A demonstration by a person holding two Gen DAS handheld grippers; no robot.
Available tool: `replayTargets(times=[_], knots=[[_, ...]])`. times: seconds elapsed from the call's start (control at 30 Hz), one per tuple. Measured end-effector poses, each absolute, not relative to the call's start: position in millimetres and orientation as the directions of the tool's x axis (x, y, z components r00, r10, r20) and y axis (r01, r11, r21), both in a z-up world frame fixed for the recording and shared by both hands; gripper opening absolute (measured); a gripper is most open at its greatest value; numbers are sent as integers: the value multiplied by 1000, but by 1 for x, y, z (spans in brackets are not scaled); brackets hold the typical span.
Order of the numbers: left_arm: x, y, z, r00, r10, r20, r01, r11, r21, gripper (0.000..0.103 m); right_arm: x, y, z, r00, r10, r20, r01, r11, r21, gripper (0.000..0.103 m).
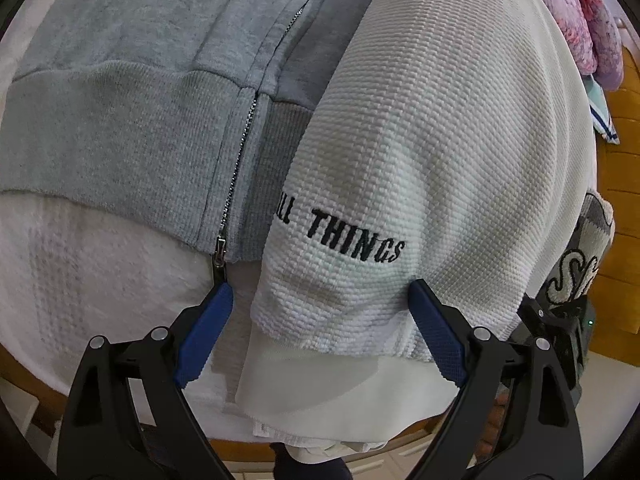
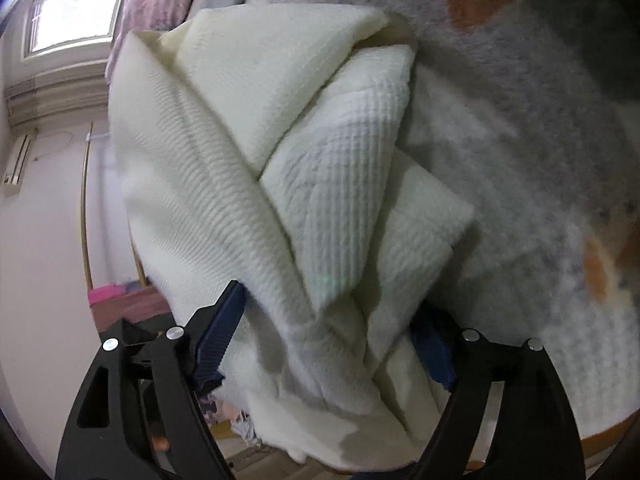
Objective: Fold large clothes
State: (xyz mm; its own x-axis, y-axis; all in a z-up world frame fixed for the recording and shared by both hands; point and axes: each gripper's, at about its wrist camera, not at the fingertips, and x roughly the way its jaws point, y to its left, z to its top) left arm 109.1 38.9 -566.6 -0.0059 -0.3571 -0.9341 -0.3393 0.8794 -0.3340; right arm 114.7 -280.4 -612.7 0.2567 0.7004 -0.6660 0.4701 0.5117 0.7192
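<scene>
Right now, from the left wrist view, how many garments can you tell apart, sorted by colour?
White: 1, the waffle-knit top with black lettering, lying between the left gripper's open fingers.
Grey: 1, the zip-up hoodie.
Pink: 1, the floral fabric at the upper right; what kind of item it is cannot be told.
Total: 3.

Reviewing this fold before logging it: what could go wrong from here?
1. The left hand-held gripper is open around the white waffle-knit garment's hem; closing might also catch the thin white underlayer.
2. The grey zip-up hoodie lies partly under the garment and could drag along.
3. The right hand-held gripper straddles bunched cream folds, so layers may slip.
</scene>
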Motion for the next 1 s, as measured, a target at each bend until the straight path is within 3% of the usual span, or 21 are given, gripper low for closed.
replayTargets(times=[0.07, 0.1, 0.2, 0.37, 0.43, 0.53, 0.6, 0.63, 0.67, 0.77, 1.0], knots=[[106, 42, -569, 6, -406, -914, -366, 850, -379, 89, 114, -276, -605, 252, 666, -702, 467, 552, 691, 66], [101, 46, -571, 19, -448, -894, -403, 815, -417, 89, 109, -277, -600, 258, 669, -697, 464, 547, 697, 50], [85, 56, -580, 41, -494, -869, -467, 759, -453, 89, 107, -279, -589, 258, 692, -674, 497, 503, 707, 29], [78, 51, -586, 43, -525, -850, -461, 745, -483, 91, 122, -272, -580, 237, 704, -669, 489, 509, 709, 32], [84, 47, -591, 26, -520, -854, -456, 754, -473, 91, 127, -274, -597, 243, 702, -669, 537, 477, 696, 45], [98, 39, -589, -5, -492, -871, -415, 793, -446, 90, 129, -274, -608, 246, 697, -673, 542, 477, 692, 43], [99, 34, -580, -8, -471, -882, -384, 816, -433, 80, 133, -266, -595, 209, 653, -728, 504, 566, 652, 31], [99, 31, -577, -12, -463, -886, -378, 823, -425, 70, 136, -265, -587, 197, 636, -747, 485, 599, 638, 24], [97, 31, -572, -12, -462, -887, -373, 825, -425, 57, 138, -261, -574, 184, 608, -772, 459, 642, 614, 23], [93, 33, -550, 19, -471, -882, -343, 826, -448, 39, 143, -249, -538, 181, 544, -819, 386, 727, 568, 21], [102, 20, -470, 108, -494, -863, -264, 823, -504, 32, 158, -237, -449, 251, 449, -858, 224, 835, 502, 20]])
